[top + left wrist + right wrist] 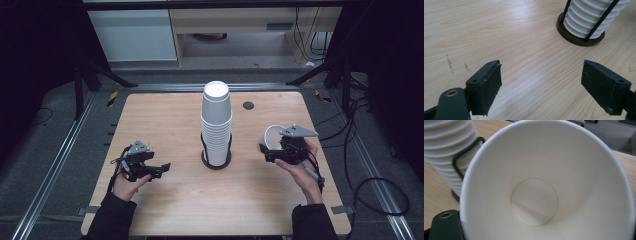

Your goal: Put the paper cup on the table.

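At the right side of the table [165,210], our right gripper [272,151] holds a single white paper cup [272,137] off the wood, tipped so its mouth faces back toward the gripper; the right gripper view looks straight down into that cup [544,195], so the jaws themselves are hidden, but the cup rides with the gripper and we judge it clamped by its wall. Our left gripper [159,170] hovers low at the left with its jaws wide and nothing between them, the pads [490,85] bare over the wood. Between the two stands the stack of cups [216,125] in its wire holder [216,161]. We think the main risk is squeezing the thin wall until it buckles, or clipping the tall stack and toppling it.
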Motion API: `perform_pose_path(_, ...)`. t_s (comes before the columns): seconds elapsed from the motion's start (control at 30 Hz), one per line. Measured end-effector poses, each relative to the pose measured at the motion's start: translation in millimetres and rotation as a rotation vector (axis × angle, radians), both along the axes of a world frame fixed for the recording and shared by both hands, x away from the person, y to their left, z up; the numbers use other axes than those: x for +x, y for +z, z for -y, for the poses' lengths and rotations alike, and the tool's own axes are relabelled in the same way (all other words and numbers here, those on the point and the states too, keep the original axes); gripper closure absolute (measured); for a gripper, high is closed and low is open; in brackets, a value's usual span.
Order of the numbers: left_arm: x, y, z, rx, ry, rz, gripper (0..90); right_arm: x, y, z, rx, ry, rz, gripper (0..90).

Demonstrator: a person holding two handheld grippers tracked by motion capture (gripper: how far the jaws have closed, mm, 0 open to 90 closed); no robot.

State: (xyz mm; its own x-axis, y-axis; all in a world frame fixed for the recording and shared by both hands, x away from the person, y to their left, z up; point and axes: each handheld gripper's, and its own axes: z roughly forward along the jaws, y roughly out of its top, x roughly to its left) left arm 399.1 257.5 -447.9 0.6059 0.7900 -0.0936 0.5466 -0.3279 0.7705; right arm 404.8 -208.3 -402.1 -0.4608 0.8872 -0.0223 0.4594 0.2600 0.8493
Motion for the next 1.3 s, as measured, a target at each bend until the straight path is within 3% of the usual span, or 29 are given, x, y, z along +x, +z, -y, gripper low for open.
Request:
perform_pose_path(0.23, 1.8, -2.5, -2.2, 0.011, 0.009, -0.008, 16.0, 15.9, -1.5, 9.7, -0.05, -0.057, -0.032, 13.5)
perform_pose_path(0.4, 2.7, -1.9, -7.5, 0.005, 0.025, -0.009, 16.2, 37.9, -4.4, 13.5, -0.13, -0.107, -0.11, 13.3)
perform_pose_path(0.67, 3.0, -2.3, -8.5, 0.014, 0.028, -0.012, 16.7, 58.2, -9.0, 27.4, -0.153, -0.166, -0.178, 13.3)
perform_pose_path(0.93, 2.5, -1.3, -9.8, 0.015, 0.035, -0.009, 16.8, 66.0, -21.3, 35.9, -0.172, -0.2, -0.239, 13.2)
perform_pose_path(1.3, 3.1, -2.7, -9.4, 0.024, 0.033, -0.016, 16.8, 69.6, -38.0, 42.6, -0.213, -0.203, -0.313, 12.9)
